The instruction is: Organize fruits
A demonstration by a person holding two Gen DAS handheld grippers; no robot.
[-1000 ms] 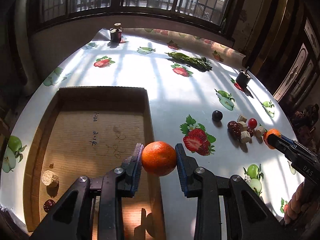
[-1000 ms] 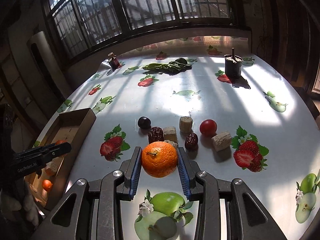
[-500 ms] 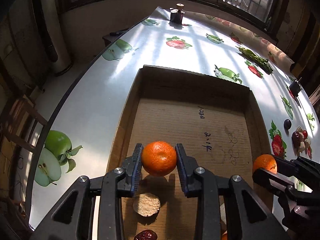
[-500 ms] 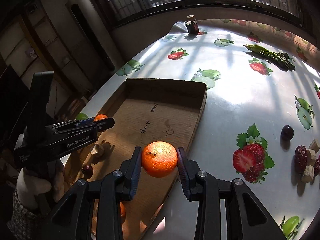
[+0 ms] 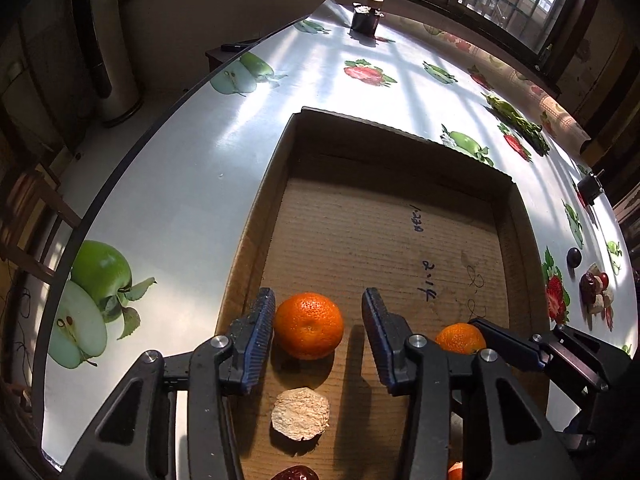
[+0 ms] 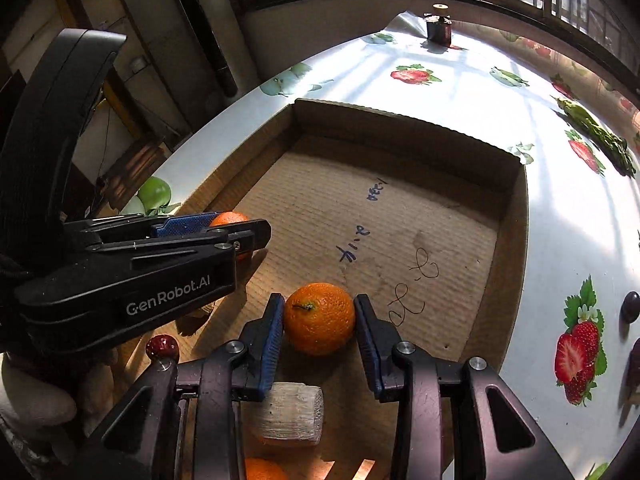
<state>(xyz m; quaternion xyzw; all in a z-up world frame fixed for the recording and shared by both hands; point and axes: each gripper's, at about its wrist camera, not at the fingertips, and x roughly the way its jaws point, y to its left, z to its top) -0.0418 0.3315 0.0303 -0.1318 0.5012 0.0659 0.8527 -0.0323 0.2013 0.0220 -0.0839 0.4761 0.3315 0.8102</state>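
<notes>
Inside the flat brown cardboard box near the surface's edge, the left tongs stand apart around a round orange fruit on the box floor, while the right tongs pinch a second orange fruit.

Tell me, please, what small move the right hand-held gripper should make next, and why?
Probably open the right hand-held gripper: it clamps the orange inside the cardboard box, apparently near the floor, so releasing should set it down.
</notes>
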